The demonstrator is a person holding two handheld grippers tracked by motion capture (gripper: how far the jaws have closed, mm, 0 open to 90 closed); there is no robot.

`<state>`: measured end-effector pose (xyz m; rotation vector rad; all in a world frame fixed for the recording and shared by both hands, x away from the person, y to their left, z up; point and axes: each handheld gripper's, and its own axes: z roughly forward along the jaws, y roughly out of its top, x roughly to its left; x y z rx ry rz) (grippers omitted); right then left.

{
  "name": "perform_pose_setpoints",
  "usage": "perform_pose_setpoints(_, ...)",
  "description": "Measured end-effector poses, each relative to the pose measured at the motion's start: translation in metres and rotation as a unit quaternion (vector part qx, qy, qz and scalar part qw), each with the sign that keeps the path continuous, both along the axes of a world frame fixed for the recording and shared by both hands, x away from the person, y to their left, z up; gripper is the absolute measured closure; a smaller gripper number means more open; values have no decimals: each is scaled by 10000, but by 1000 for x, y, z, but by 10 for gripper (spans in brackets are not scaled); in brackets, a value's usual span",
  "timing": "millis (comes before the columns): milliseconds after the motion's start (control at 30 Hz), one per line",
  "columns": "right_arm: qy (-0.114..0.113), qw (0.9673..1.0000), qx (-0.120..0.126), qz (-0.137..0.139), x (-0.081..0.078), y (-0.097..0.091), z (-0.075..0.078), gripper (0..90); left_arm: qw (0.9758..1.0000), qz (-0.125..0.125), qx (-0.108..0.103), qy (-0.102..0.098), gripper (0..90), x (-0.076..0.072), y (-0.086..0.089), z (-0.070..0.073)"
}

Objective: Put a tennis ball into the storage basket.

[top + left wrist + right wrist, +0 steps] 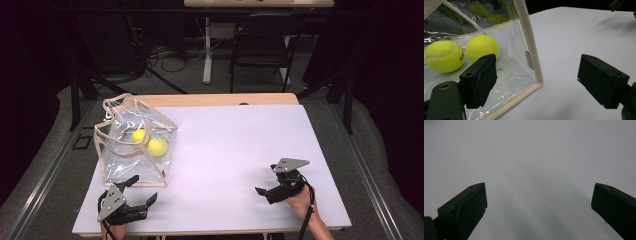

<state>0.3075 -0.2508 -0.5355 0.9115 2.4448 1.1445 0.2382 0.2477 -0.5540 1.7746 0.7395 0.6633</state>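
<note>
Just ahead of the left hand-held gripper [141, 191] stands a clear bag [131, 150] with tan trim, its near bottom corner close to the jaws but apart from them. Inside it two balls [149, 141] lie side by side, touching or nearly so, behind the clear wall; in the left gripper view they sit beyond the left jaw, with the corner seam [531, 47] rising between the jaws. That hand-held gripper is spread wide and holds nothing. Well off to its right, the right hand-held gripper [267, 186] hovers low over bare surface, jaws also wide and empty, pointing toward the bag's side. Both hang above the near edge of the desk [235, 150], white on top with a wooden strip at the far edge. Beyond the desk a dark room shows a chair [264, 47], cables on the floor and another table's leg.
</note>
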Motion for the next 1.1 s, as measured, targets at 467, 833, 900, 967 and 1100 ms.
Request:
perform_pose_setpoints(467,-144,9999,50,-74,-12,-5,-10,0,10000,1,13,41,157,0,-1,-1)
perform_pose_setpoints(833,-159,9997,104,-173,-16,-9,-16,0,10000,-7,45,42,158,0,-1,-1)
perform_pose_setpoints(900,-156,9996,99,-194,-17,-10,-16,0,10000,-9,65,50,157,1,-1,-1)
perform_pose_setpoints(967,-161,9996,112,-214,-17,-10,-16,0,10000,-9,61,62,158,1,-1,-2)
perform_pose_setpoints(1100,-164,9995,134,-214,-17,-12,-17,0,9999,-10,74,70,158,1,-2,-2)
